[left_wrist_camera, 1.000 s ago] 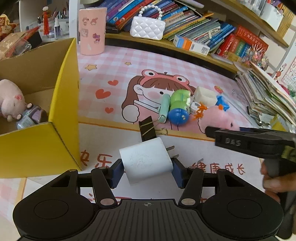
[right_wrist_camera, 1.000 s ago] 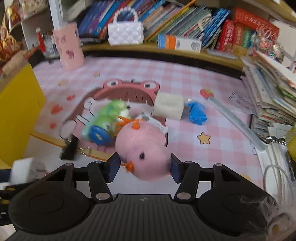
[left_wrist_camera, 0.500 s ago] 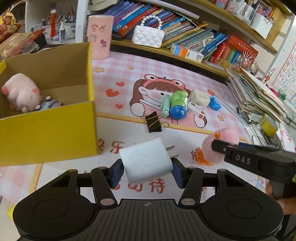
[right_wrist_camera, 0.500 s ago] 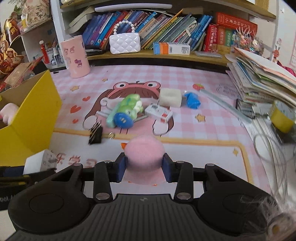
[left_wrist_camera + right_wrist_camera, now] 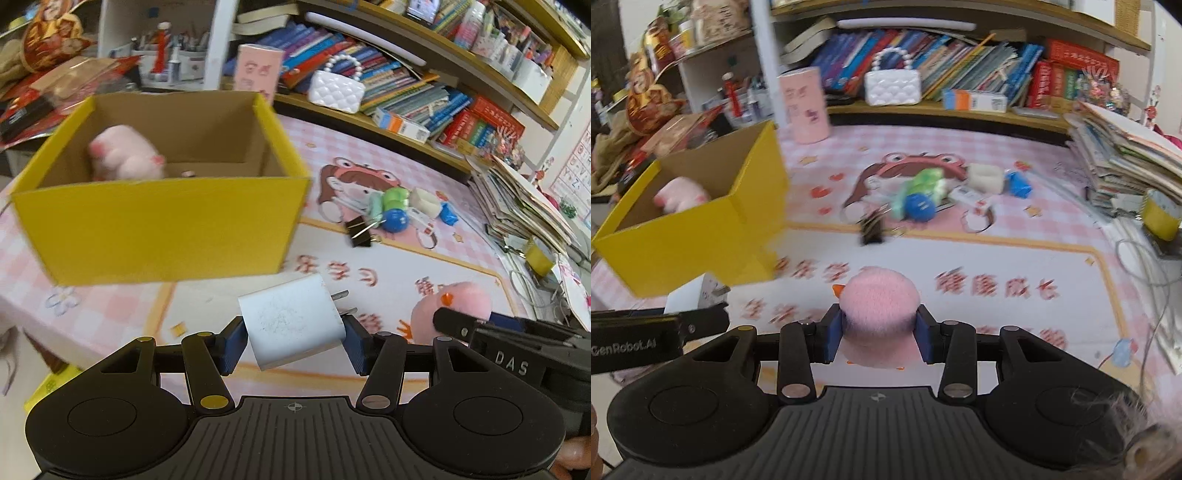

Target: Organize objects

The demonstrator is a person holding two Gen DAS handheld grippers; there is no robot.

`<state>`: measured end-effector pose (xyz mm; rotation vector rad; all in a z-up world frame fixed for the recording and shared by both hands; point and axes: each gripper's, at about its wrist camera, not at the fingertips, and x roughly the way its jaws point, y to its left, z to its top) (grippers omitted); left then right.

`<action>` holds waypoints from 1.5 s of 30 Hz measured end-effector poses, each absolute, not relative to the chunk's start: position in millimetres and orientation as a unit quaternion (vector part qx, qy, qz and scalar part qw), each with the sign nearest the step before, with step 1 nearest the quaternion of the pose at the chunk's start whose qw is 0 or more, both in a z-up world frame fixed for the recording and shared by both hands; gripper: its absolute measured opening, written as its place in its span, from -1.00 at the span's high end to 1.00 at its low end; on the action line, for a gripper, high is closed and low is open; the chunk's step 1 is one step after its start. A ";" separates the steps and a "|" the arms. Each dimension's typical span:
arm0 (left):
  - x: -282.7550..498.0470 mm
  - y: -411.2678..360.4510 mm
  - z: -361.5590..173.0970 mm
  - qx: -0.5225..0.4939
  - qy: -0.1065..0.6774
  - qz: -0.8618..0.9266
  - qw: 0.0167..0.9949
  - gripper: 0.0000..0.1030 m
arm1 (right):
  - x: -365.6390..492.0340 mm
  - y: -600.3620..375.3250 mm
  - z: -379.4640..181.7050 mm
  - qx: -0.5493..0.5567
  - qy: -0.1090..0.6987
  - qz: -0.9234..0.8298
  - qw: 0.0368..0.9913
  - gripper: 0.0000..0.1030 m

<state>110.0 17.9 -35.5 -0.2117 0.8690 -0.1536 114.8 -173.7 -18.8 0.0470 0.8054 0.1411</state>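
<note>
My left gripper [image 5: 293,341] is shut on a white plug charger [image 5: 293,325], its prongs pointing right, held above the mat in front of the yellow cardboard box [image 5: 159,225]. A pink plush pig [image 5: 125,158] lies inside the box. My right gripper [image 5: 879,338] is shut on a pink plush chick [image 5: 879,302] with an orange beak; it also shows at the right of the left wrist view as the chick [image 5: 458,306]. The box [image 5: 687,236] stands to the left in the right wrist view, with the charger [image 5: 692,299] at its front corner.
On the pink mat lie a black binder clip [image 5: 360,232], a green and blue toy [image 5: 393,210], a white block [image 5: 424,199] and a blue packet [image 5: 448,218]. A stack of papers [image 5: 524,210] rises at the right. Shelves with books [image 5: 960,66], a white purse [image 5: 892,86] and a pink cup [image 5: 805,107] stand behind.
Both grippers have pulled back and leftwards from the toy pile toward the yellow box, carrying the charger and the chick. The box now fills the upper left of the left wrist view.
</note>
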 end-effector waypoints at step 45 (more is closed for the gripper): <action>-23.6 181.6 -11.7 -0.148 0.356 0.002 0.923 -0.06 | 3.2 12.9 -2.6 -0.049 0.368 0.190 0.909 0.26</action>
